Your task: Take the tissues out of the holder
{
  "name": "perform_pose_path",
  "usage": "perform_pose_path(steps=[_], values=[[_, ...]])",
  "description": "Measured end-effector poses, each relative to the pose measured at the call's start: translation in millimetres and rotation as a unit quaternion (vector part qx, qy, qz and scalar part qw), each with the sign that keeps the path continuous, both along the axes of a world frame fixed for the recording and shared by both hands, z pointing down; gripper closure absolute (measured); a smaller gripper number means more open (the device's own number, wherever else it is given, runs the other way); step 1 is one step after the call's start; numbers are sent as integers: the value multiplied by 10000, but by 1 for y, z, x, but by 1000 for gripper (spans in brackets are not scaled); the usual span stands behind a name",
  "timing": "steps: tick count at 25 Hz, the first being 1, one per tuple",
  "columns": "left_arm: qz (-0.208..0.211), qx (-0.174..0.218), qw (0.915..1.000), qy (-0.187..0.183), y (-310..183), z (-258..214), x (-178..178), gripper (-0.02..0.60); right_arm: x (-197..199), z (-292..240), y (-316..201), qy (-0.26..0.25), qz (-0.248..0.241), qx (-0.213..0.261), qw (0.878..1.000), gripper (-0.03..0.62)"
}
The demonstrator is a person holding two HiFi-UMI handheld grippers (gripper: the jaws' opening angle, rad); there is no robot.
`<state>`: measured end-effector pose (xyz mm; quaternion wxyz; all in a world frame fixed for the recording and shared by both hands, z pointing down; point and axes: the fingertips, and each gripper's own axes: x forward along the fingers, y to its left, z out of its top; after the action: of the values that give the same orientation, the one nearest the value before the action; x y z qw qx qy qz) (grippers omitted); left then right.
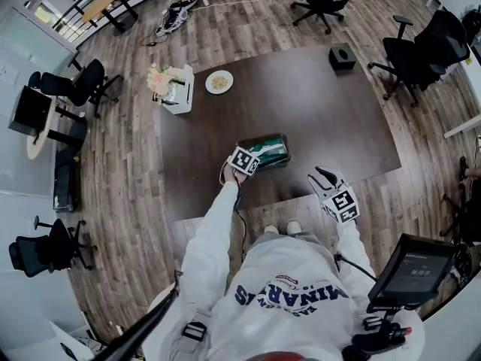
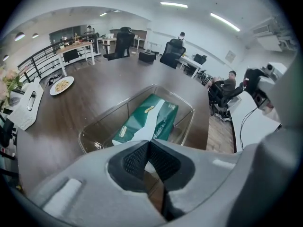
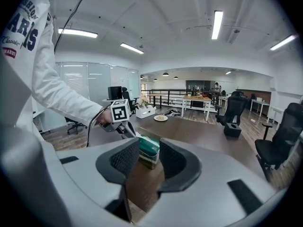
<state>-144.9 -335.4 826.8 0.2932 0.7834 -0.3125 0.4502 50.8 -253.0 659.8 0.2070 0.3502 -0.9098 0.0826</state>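
Observation:
A clear plastic holder (image 1: 284, 156) (image 2: 102, 119) stands on the dark table near its front edge, with a green tissue pack (image 1: 267, 150) (image 2: 154, 115) lying inside. My left gripper (image 1: 254, 159) (image 2: 147, 143) is at the holder's near end, shut on a white tissue (image 2: 141, 133) that runs from the pack's opening into the jaws. My right gripper (image 1: 323, 176) (image 3: 149, 159) hovers open to the right of the holder with nothing between its fingers. In the right gripper view the pack (image 3: 149, 148) and the left gripper (image 3: 127, 128) show beyond the jaws.
Farther back on the table are a black tissue box (image 1: 342, 57), a plate of food (image 1: 219, 82) and a white box with flowers (image 1: 174, 87). Black office chairs (image 1: 417, 51) stand around. A screen on a stand (image 1: 413, 269) is at my right side.

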Motion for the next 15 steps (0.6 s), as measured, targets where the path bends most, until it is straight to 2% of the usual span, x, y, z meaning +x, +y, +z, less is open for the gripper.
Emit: perform_pose_path(steps=[9,12,15], values=[[134,676,9971,330,1,-62,3,571,3,1,1,-79,14,-32,10000,459],[125,902,9944,530,13,-91,0,571,-2,-2,4,-330,6,-166,9993,461],[127,1073,9901,895,29,-123,2,571,-8,-5,3,-827,12,-503,9953,460]])
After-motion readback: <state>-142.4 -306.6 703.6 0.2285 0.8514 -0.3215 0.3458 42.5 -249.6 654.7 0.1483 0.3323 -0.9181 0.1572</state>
